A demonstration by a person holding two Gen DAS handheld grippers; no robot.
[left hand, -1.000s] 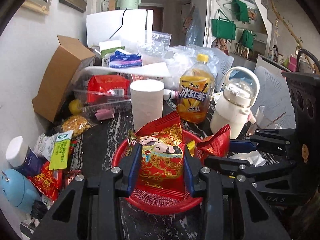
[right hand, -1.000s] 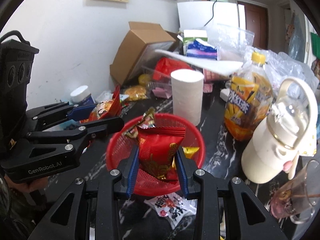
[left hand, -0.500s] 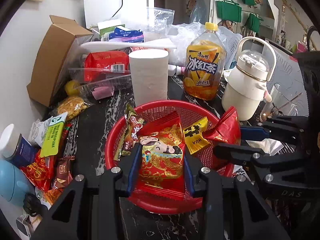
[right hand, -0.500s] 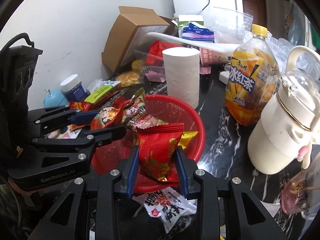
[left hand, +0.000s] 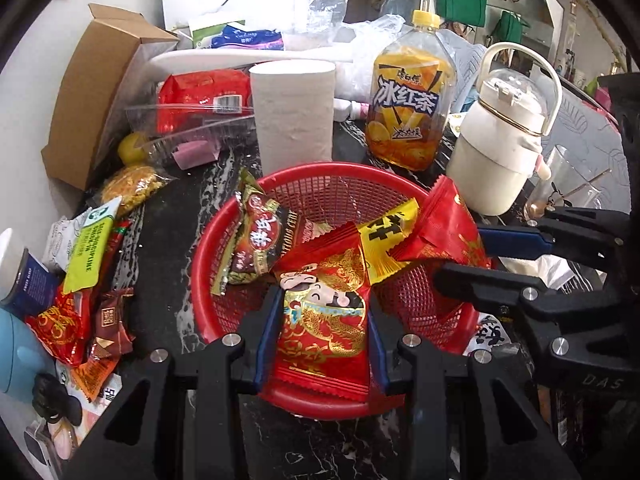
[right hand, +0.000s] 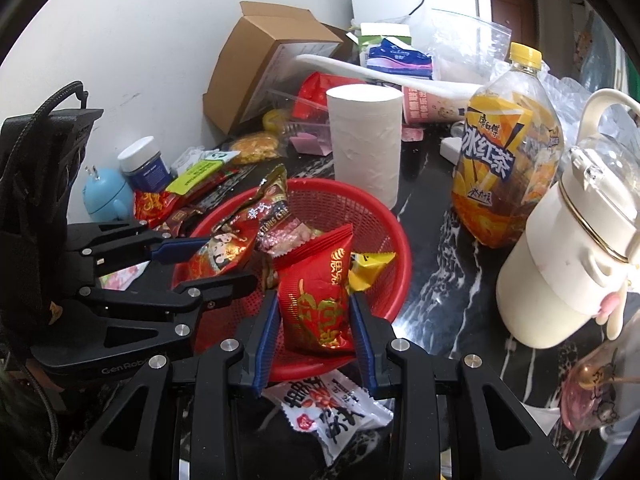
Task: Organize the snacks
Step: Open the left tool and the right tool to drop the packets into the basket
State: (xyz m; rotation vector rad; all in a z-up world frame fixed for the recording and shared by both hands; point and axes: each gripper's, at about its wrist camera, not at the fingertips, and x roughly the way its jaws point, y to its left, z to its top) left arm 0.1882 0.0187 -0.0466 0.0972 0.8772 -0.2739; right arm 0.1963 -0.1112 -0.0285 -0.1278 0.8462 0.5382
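A round red mesh basket [left hand: 332,188] [right hand: 340,204] sits on the dark marble table. My left gripper [left hand: 322,304] [right hand: 222,262] is shut on a red packet with a cartoon figure [left hand: 324,320], held low over the basket's near side. My right gripper [right hand: 314,300] [left hand: 460,254] is shut on a red packet with gold print [right hand: 316,296], also just inside the basket. A dark brown packet [left hand: 260,244] and a yellow packet [left hand: 386,240] lie in the basket.
Behind the basket stand a paper roll [left hand: 294,112], an iced tea bottle [left hand: 412,100] and a cream flask [left hand: 504,144]. Loose snack packets [left hand: 80,304] lie at the left; a white one [right hand: 332,404] lies in front of the basket. A cardboard box [left hand: 100,88] leans on the wall.
Both grippers have come down with their packets, from above the basket to just inside it. The packets stay gripped.
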